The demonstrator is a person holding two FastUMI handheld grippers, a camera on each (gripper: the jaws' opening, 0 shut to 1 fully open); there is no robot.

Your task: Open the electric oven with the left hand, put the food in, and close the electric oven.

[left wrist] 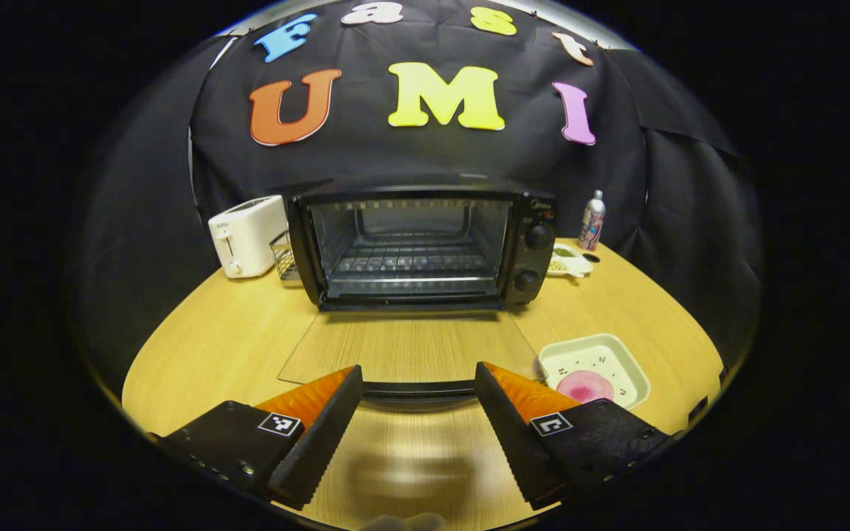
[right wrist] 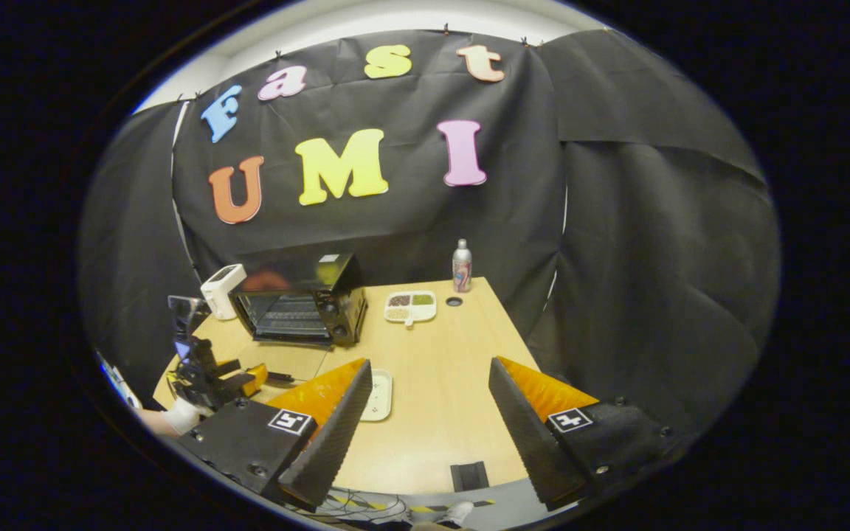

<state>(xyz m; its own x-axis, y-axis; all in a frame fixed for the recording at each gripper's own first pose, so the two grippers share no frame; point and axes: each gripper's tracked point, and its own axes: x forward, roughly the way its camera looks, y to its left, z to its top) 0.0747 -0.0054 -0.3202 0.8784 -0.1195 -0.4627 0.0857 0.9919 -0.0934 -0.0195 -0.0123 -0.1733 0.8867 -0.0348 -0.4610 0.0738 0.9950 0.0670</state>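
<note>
The black electric oven [left wrist: 425, 243] stands at the back of the table with its glass door [left wrist: 403, 346] folded down flat, and the wire rack inside looks bare. My left gripper [left wrist: 417, 372] is open, its fingers on either side of the door's dark handle [left wrist: 417, 389] without pressing it. A pink piece of food [left wrist: 586, 385] lies on a pale square plate [left wrist: 617, 354] to the right of the door. My right gripper [right wrist: 430, 365] is open over the table, holding nothing. In the right gripper view the oven [right wrist: 299, 302], left gripper [right wrist: 248, 380] and plate [right wrist: 381, 394] sit at the left.
A white toaster [left wrist: 248, 234] and a small wire basket [left wrist: 285, 258] stand left of the oven. To its right are a divided dish [left wrist: 569, 259] and a bottle [left wrist: 592, 220]. A person's hand [right wrist: 174, 417] holds the left gripper. Bare wooden tabletop [right wrist: 440, 354] lies ahead of my right gripper.
</note>
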